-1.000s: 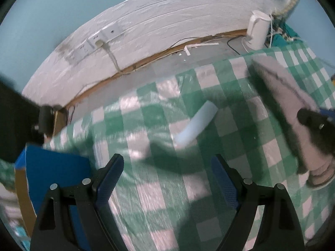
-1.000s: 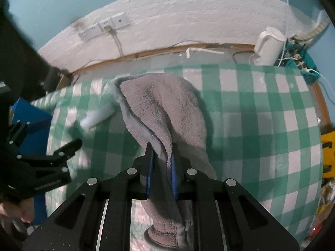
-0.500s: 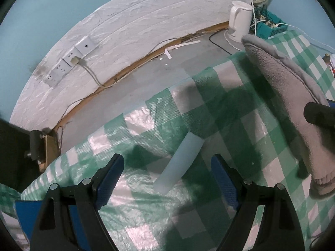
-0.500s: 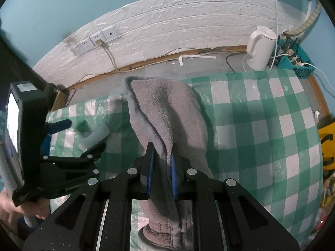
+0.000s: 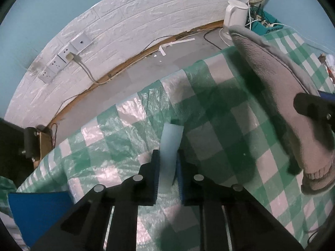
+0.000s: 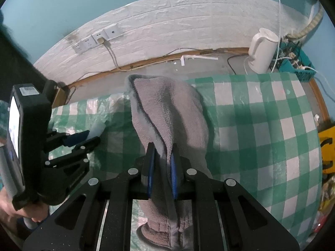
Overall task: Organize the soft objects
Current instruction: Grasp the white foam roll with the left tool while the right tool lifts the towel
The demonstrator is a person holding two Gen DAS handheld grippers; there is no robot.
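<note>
My left gripper (image 5: pixel 168 156) is shut on a pale blue-white foam tube (image 5: pixel 170 144) that lies on the green-and-white checked tablecloth (image 5: pixel 219 125). The tube (image 6: pixel 97 128) and the left gripper (image 6: pixel 86 138) also show at the left of the right wrist view. My right gripper (image 6: pixel 162 152) is shut on a grey fleece towel (image 6: pixel 167 115) and holds it draped above the cloth. The towel (image 5: pixel 272 79) hangs at the right of the left wrist view.
A white kettle (image 6: pixel 261 50) and a teal basket of cables (image 6: pixel 297 64) stand on the floor by the white brick wall. Wall sockets with a plugged cord (image 6: pixel 100 39) sit at the left. A blue box (image 5: pixel 39 211) lies at the table's left edge.
My left gripper has moved forward over the foam tube and shut on it. The right gripper keeps holding the towel, almost unmoved.
</note>
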